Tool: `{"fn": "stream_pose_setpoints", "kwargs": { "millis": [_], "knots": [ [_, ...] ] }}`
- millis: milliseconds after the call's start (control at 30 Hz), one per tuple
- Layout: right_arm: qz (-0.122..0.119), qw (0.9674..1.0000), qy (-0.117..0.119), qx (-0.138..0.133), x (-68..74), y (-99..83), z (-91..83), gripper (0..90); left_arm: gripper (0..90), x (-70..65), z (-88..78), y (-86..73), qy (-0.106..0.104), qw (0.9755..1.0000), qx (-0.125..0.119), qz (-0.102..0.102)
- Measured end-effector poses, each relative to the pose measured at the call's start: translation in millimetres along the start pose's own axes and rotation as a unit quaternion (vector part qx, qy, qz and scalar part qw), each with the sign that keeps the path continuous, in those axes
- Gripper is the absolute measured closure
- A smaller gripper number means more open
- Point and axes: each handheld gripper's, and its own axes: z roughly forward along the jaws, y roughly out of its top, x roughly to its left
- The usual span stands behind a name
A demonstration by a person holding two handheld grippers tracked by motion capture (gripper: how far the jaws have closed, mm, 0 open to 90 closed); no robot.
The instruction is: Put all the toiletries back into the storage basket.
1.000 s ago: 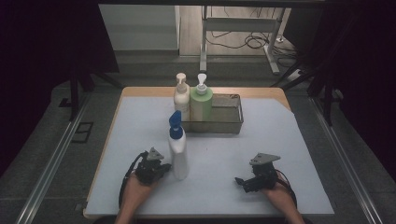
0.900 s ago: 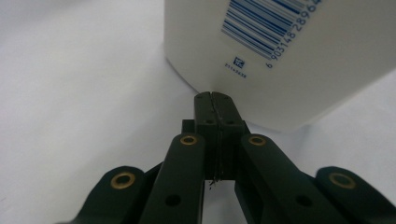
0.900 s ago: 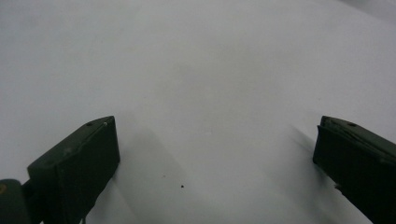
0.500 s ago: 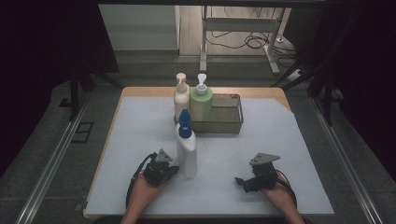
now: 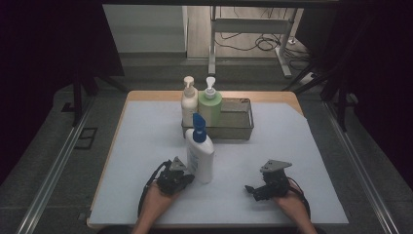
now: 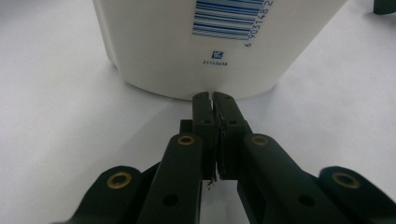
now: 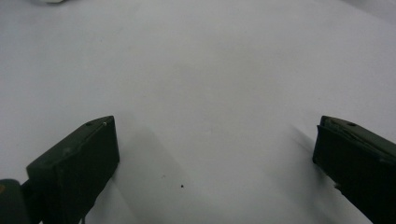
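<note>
The left gripper [image 6: 214, 98], clenched on nothing, pressed the smooth white plastic pump bottle [image 5: 200, 157]; the right gripper [image 7: 215, 140] stood released over matte paper [image 7: 210, 70].

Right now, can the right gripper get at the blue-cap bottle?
Probably yes. The right gripper is open, with bare mat between it and the blue-cap bottle. The shut left gripper presses the bottle's far side.

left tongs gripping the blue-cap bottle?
No. In the left gripper view the left tongs are shut on nothing, tips pressed against the base of the white bottle.
</note>
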Motion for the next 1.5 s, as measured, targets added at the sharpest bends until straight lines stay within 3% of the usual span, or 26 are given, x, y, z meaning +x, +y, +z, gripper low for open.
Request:
{"fn": "stream_pose_setpoints", "kwargs": {
  "millis": [367, 567, 733, 1000, 1100, 1333, 1500],
  "knots": [
    [0.003, 1.0000, 0.000, 0.001, 0.4, 0.3, 0.1, 0.0, 87.6, -6.3, 6.0, 3.9, -0.006, 0.9999, -0.003, 0.011],
    [0.003, 1.0000, 0.000, 0.001, 0.5, 0.3, 0.2, 0.0, 85.5, -5.8, 5.8, 2.8, -0.012, 0.9999, -0.008, 0.007],
    [0.006, 1.0000, 0.001, 0.002, 0.6, 0.9, 0.3, 0.0, 73.2, -5.3, 2.8, 0.8, -0.008, 0.9999, -0.009, 0.007],
    [0.008, 1.0000, -0.001, 0.005, 0.7, 2.1, 0.5, 0.0, 50.1, -6.3, -2.4, -5.1, 0.023, 0.9994, -0.007, 0.026],
    [0.005, 1.0000, 0.000, 0.006, 0.8, 2.8, 0.5, 0.0, 40.5, -5.5, -4.1, -7.6, 0.029, 0.9993, -0.007, 0.024],
    [0.015, 0.9998, 0.011, -0.008, 1.5, 4.7, -1.8, 0.0, 21.3, -0.8, -9.8, -13.8, 0.056, 0.9983, -0.016, 0.002],
    [0.014, 0.9997, 0.020, -0.009, 4.8, 8.9, -4.4, 0.0, 13.4, 4.5, -13.8, -21.1, 0.077, 0.9969, -0.014, -0.012]
  ]
}}
